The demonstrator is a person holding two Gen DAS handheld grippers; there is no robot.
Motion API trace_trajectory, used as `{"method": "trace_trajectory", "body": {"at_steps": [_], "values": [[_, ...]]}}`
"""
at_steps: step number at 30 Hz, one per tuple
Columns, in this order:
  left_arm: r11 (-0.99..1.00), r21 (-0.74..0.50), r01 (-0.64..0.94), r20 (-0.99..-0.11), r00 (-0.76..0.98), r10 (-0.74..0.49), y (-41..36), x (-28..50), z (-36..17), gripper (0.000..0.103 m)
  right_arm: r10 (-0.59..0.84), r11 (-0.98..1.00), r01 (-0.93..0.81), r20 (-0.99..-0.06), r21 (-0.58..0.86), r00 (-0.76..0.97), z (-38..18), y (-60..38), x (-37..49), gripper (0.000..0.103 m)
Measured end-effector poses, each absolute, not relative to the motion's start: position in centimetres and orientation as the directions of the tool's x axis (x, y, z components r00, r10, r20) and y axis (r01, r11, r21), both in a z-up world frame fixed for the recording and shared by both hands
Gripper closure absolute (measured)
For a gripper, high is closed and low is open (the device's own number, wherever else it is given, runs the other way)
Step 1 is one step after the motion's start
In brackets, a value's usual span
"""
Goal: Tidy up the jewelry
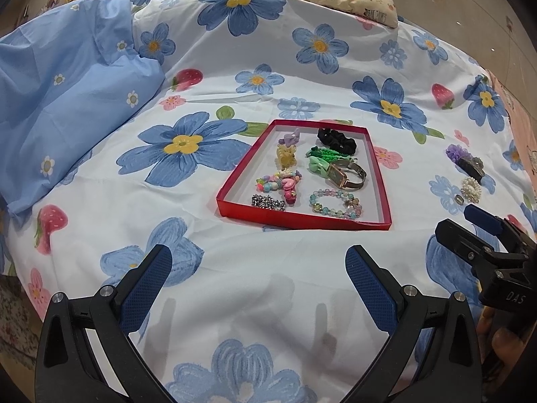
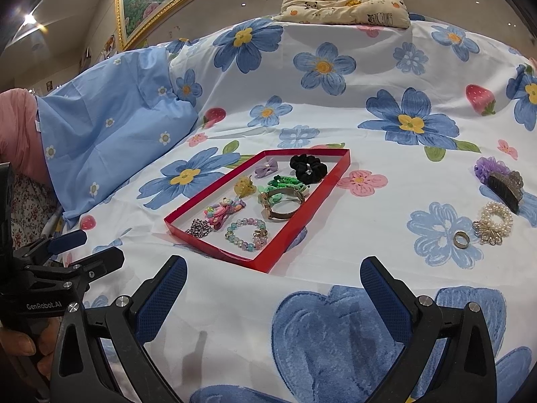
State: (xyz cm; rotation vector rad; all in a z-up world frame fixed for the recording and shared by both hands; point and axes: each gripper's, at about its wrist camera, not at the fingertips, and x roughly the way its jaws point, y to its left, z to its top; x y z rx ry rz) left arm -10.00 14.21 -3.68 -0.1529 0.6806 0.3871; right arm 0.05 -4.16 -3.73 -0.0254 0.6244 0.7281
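Observation:
A shallow red tray (image 1: 241,168) (image 2: 214,252) lies on the flowered bedspread and holds several pieces: a black scrunchie (image 1: 337,139), a watch (image 1: 345,176) (image 2: 285,206), a pastel bead bracelet (image 1: 335,204) (image 2: 246,233), hair clips and a metal chain. Outside it to the right lie a purple-flower hair claw (image 2: 500,181), a pearl bracelet (image 2: 495,221) and a ring (image 2: 460,239). My left gripper (image 1: 258,265) is open and empty, short of the tray. My right gripper (image 2: 273,278) is open and empty, near the tray's front corner.
A light blue pillow (image 1: 67,100) lies at the left. A cream printed cushion (image 2: 345,3) sits at the far edge of the bed. A gold-framed picture (image 2: 161,0) hangs on the wall behind. Each gripper shows at the edge of the other's view.

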Motion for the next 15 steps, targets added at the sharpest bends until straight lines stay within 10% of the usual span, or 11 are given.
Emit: {"method": "trace_trajectory", "body": {"at_steps": [15], "values": [[0.919,-0.007,-0.393,-0.638,0.710,0.299,14.15,-9.91,-3.69,0.000,0.620,0.744,-0.643,-0.547,0.182,0.563,-3.52,-3.66,-0.03,0.000]]}}
